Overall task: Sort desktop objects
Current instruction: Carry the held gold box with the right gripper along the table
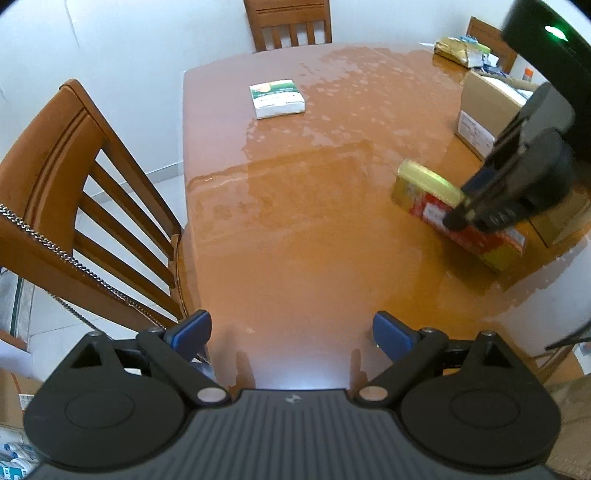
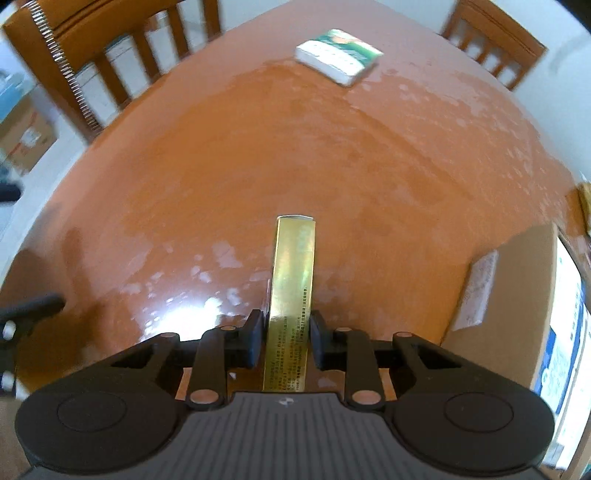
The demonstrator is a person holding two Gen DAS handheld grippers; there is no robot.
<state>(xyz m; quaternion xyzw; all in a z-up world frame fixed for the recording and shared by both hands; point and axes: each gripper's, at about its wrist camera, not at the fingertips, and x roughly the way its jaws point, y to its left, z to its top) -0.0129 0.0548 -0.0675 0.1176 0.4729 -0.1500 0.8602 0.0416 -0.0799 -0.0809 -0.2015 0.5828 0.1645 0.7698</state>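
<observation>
A long gold and red box (image 1: 417, 184) stands on its edge on the brown table (image 1: 295, 229) at the right. My right gripper (image 1: 460, 218) is shut on the gold box; in the right wrist view the box (image 2: 293, 266) runs forward from between the gripper's (image 2: 288, 332) jaws. A white and green tissue pack (image 1: 277, 98) lies flat at the far left of the table, and it also shows in the right wrist view (image 2: 338, 57). My left gripper (image 1: 291, 330) is open and empty above the near table edge.
A cardboard box (image 1: 480, 110) stands at the table's right, close to the gold box, also in the right wrist view (image 2: 517, 295). Bags (image 1: 458, 50) lie at the far right corner. Wooden chairs stand at the left (image 1: 66, 184) and far side (image 1: 291, 22).
</observation>
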